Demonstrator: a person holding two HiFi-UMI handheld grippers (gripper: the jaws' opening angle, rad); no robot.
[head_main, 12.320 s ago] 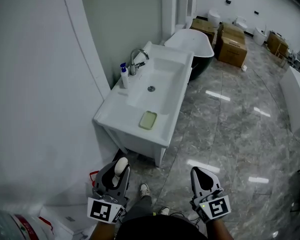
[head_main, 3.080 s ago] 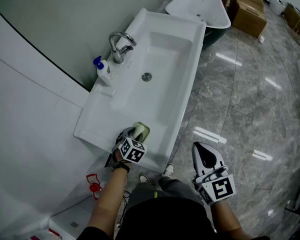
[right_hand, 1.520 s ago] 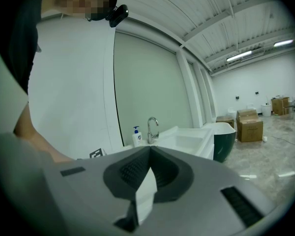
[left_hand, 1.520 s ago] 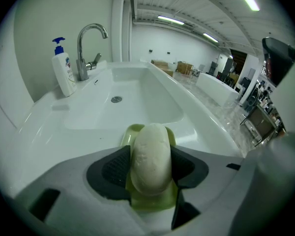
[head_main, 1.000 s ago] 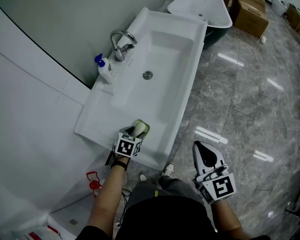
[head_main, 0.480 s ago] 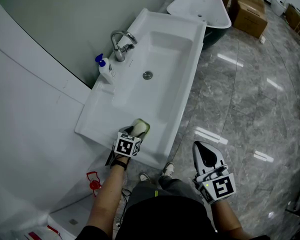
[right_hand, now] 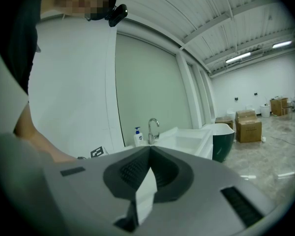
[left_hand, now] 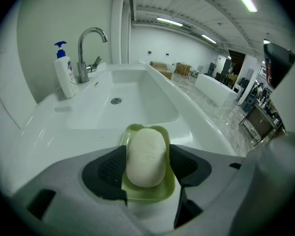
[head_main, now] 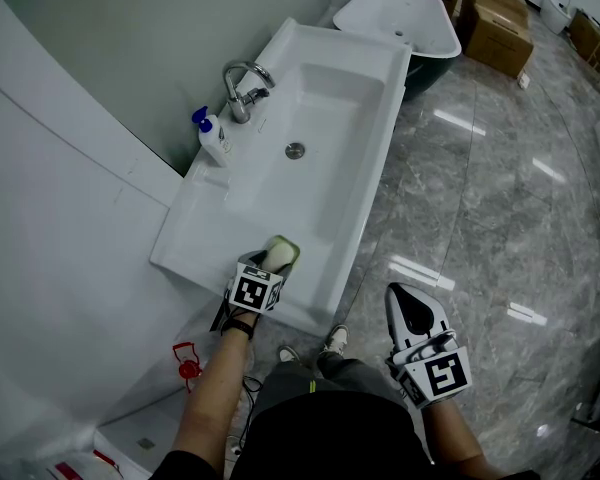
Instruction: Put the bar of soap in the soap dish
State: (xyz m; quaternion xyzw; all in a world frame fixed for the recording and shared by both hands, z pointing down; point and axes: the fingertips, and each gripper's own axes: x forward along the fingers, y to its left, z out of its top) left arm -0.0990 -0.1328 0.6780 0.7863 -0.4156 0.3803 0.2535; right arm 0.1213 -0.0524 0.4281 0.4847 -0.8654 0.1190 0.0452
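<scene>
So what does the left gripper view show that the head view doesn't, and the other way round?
Only the left gripper view: up close, the soap lying flat in the dish, with the pads apart on either side of it; the jaws have just been opening. Only the head view: the right gripper and the person's arms. Both: the left gripper, soap, dish, sink, tap and bottle.
</scene>
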